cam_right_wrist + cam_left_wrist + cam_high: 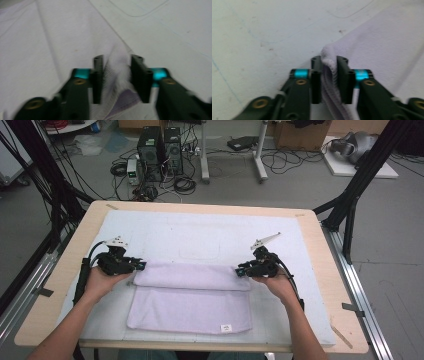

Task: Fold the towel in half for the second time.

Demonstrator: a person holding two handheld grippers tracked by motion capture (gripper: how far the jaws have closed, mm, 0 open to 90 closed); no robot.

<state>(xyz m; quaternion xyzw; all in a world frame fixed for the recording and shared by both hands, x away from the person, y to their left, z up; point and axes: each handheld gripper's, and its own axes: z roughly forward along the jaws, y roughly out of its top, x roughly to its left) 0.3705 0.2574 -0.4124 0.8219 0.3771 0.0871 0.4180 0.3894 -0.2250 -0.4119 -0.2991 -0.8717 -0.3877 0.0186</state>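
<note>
Lilac towel [192, 297] (folded) pinched between both grippers' jaws

White mat [200, 227] covers wooden table [320, 250]. Beyond table on grey floor: two black computer towers [160, 150] side by side, tangled cables [182, 185] around them, white stand legs [260, 157]. Black frame struts [360, 180] at right. White board [350, 167] on floor far right.
</note>
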